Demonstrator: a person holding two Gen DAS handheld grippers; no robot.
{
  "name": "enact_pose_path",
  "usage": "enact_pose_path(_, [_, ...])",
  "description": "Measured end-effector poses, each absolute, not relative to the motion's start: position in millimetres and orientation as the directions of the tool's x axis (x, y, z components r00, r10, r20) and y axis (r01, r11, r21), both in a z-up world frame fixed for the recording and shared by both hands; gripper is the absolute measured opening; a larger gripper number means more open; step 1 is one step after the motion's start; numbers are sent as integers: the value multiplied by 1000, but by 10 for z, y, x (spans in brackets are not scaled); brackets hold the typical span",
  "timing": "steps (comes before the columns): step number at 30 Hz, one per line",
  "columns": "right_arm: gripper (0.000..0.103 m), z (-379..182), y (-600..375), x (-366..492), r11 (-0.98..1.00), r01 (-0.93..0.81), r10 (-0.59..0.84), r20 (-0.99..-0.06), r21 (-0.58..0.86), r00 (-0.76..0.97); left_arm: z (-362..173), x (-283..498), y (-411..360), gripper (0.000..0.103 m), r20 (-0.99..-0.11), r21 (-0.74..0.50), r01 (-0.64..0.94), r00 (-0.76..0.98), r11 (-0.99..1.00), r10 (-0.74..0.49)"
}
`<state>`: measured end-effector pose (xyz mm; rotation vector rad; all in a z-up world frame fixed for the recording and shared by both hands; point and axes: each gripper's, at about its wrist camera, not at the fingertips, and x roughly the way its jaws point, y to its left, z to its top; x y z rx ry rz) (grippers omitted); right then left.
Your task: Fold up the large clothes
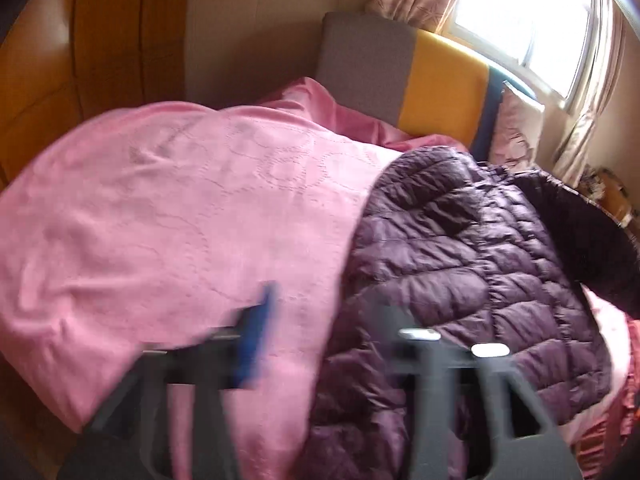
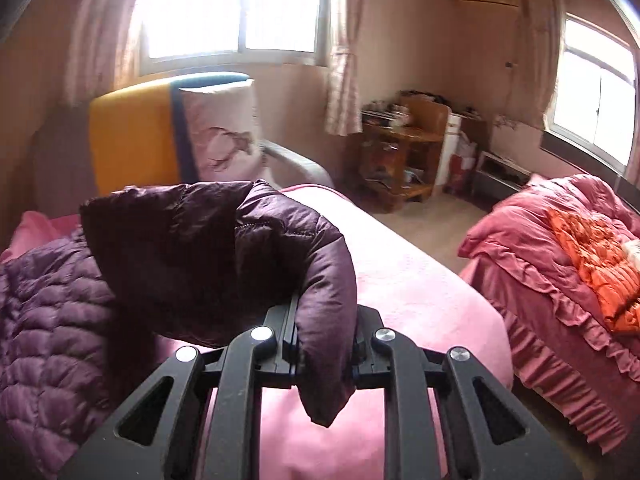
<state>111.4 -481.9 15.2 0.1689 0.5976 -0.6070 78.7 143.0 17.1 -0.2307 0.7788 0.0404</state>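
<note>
A dark purple quilted puffer jacket (image 1: pixel 460 248) lies on the right side of a bed covered by a pink blanket (image 1: pixel 160 208). My left gripper (image 1: pixel 328 328) is blurred and hovers over the jacket's left edge, jaws wide apart with nothing pinched; its blue pad (image 1: pixel 256 332) shows over the blanket. In the right wrist view my right gripper (image 2: pixel 324 320) is shut on a sleeve (image 2: pixel 240 248) of the jacket (image 2: pixel 48 320), lifted above the blanket (image 2: pixel 420 280) and arching back toward the jacket's body on the left.
A grey, yellow and blue headboard (image 1: pixel 444 80) and a pale pillow (image 1: pixel 516 128) stand at the bed's far end. A second bed with a red ruffled cover (image 2: pixel 560 280) lies across a floor gap. A cluttered wooden nightstand (image 2: pixel 404 152) stands by the wall.
</note>
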Motion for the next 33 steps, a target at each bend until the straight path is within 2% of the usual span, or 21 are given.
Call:
enact_pose_path(2, [16, 68, -5090, 1220, 767, 640, -537, -593, -47, 600, 181, 694, 1362, 86, -671, -227, -85, 736, 970, -93])
enact_pose_path(4, [17, -48, -5341, 1380, 727, 683, -567, -623, -71, 538, 137, 666, 1245, 87, -690, -241, -45, 710, 970, -138])
enact_pose_path(6, [26, -152, -5538, 1483, 699, 714, -561, -658, -51, 502, 31, 623, 1113, 87, -707, -261, -20, 684, 965, -177])
enact_pose_path(7, [48, -165, -5584, 1492, 694, 719, -553, -664, -33, 503, -34, 608, 1037, 87, -721, -260, -3, 666, 966, -192])
enact_pose_path(8, [76, -180, -5608, 1473, 686, 727, -550, -664, -15, 506, -115, 588, 936, 87, -740, -243, 21, 643, 970, -199])
enact_pose_path(9, [83, -182, -5595, 1434, 678, 735, -555, -654, 3, 514, -180, 576, 871, 87, -751, -221, 35, 631, 975, -193])
enact_pose_path(10, [84, -175, -5566, 1385, 675, 738, -559, -645, 12, 521, -270, 565, 775, 82, -772, -187, 59, 609, 981, -184])
enact_pose_path(11, [88, -168, -5521, 1351, 684, 730, -550, -643, 20, 533, -344, 563, 714, 55, -788, -157, 80, 590, 984, -174])
enact_pose_path(12, [90, -179, -5438, 1308, 701, 712, -533, -648, 22, 545, -440, 578, 629, 39, -809, -107, 112, 568, 988, -152])
enact_pose_path(13, [93, -198, -5394, 1301, 719, 695, -515, -651, 26, 557, -477, 582, 603, 34, -809, -77, 128, 572, 989, -137])
enact_pose_path(15, [93, -228, -5171, 1250, 764, 644, -470, -660, 29, 587, -441, 623, 677, 12, -803, -65, 130, 582, 989, -129])
enact_pose_path(17, [93, -277, -4931, 1194, 815, 577, -401, -675, 46, 619, -320, 697, 825, 9, -786, -21, 98, 613, 995, -77])
enact_pose_path(20, [93, -334, -4561, 1169, 884, 454, -251, -704, 113, 665, -91, 885, 1219, 9, -737, 82, -2, 672, 997, 62])
enact_pose_path(22, [93, -392, -4306, 1198, 916, 372, -154, -722, 152, 675, 60, 1094, 1542, 11, -675, 184, -124, 705, 975, 218])
enact_pose_path(23, [93, -423, -4209, 1214, 922, 344, -111, -730, 177, 674, 120, 1230, 1754, 20, -650, 210, -206, 701, 956, 294])
enact_pose_path(24, [93, -466, -4130, 1229, 923, 323, -69, -739, 208, 671, 156, 1344, 1906, 40, -654, 211, -264, 678, 941, 337])
enact_pose_path(25, [93, -507, -4049, 1258, 921, 306, -26, -748, 240, 663, 193, 1400, 2028, 51, -661, 193, -306, 661, 932, 354])
enact_pose_path(26, [93, -535, -3987, 1271, 921, 293, 2, -753, 259, 658, 256, 1409, 2110, 74, -659, 153, -331, 668, 931, 346])
enact_pose_path(27, [93, -564, -3948, 1274, 922, 278, 23, -754, 271, 656, 322, 1371, 2141, 84, -638, 109, -340, 697, 934, 328])
enact_pose_path(30, [93, -615, -3835, 1269, 923, 245, 74, -764, 295, 640, 357, 1235, 2058, 84, -638, 5, -280, 739, 960, 219])
enact_pose_path(33, [93, -667, -3852, 1236, 920, 223, 121, -774, 323, 621, 177, 1101, 1768, 84, -667, -200, -82, 742, 976, -74])
